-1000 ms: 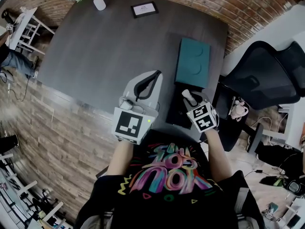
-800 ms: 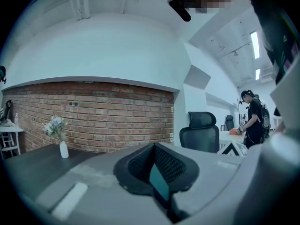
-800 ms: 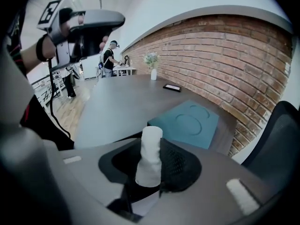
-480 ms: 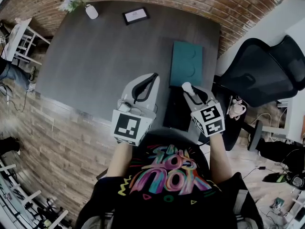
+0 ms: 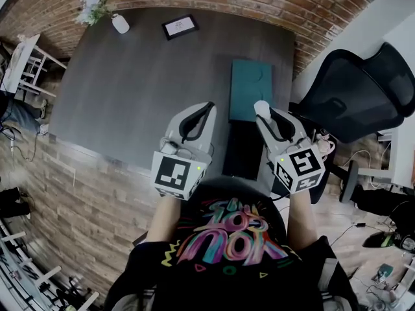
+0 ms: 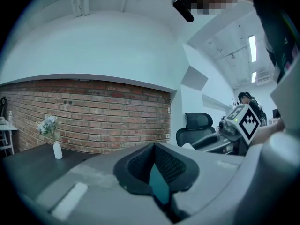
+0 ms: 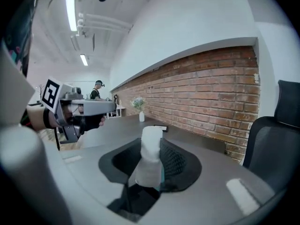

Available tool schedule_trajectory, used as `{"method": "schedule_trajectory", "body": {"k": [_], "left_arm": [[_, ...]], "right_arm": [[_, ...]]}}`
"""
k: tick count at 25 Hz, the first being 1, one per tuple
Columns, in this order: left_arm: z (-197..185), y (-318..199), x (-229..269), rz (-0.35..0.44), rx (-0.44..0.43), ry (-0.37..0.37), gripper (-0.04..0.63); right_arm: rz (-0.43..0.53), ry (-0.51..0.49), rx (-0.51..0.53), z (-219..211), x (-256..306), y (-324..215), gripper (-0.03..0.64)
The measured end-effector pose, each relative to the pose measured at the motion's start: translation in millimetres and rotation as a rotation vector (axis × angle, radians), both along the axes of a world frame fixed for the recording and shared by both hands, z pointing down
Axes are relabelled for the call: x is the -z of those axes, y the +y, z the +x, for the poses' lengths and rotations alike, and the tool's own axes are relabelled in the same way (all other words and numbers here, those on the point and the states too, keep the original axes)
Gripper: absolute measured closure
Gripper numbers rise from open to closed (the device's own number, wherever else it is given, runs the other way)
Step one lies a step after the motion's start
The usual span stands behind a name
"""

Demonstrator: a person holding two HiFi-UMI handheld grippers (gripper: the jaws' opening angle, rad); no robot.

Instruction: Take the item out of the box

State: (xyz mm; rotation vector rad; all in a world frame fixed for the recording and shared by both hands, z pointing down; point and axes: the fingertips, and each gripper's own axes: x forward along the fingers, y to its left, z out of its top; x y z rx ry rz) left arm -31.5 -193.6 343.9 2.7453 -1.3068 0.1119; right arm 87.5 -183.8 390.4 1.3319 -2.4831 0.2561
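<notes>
On the dark grey table [image 5: 130, 89] lies a teal box lid [image 5: 251, 86], and just nearer to me an open black box base [image 5: 243, 149]. My right gripper [image 5: 266, 113] hangs above the seam between them, shut on a white, roll-shaped item [image 5: 261, 108]. That white item [image 7: 149, 161] stands upright between the dark pads in the right gripper view. My left gripper [image 5: 209, 106] hovers left of the box, its jaws closed with nothing in them. In the left gripper view its tips [image 6: 153, 147] meet, and a teal sliver shows in the slit below them.
A white vase with flowers [image 5: 118, 23] and a small picture frame [image 5: 179, 26] stand at the table's far edge by the brick wall. A black office chair [image 5: 353, 89] sits right of the table. A white rack [image 5: 16, 63] stands at the left.
My right gripper has lifted forward with the white item, from over the black box base toward the teal lid. The left gripper has barely moved.
</notes>
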Motion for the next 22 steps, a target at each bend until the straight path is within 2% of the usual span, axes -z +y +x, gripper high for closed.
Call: {"method": "schedule_trajectory", "body": {"k": [13,22], "left_arm": [[-1,-4,-1,-0.006,-0.007,0.008,0.594],[-1,-5,-2,0.014,-0.020,-0.014,0.594]], "right_arm": [[0.164,-0.154,-0.092,32,48,9,0.492],[0.205,-0.165,-0.131,45,55,14,0.492]]}}
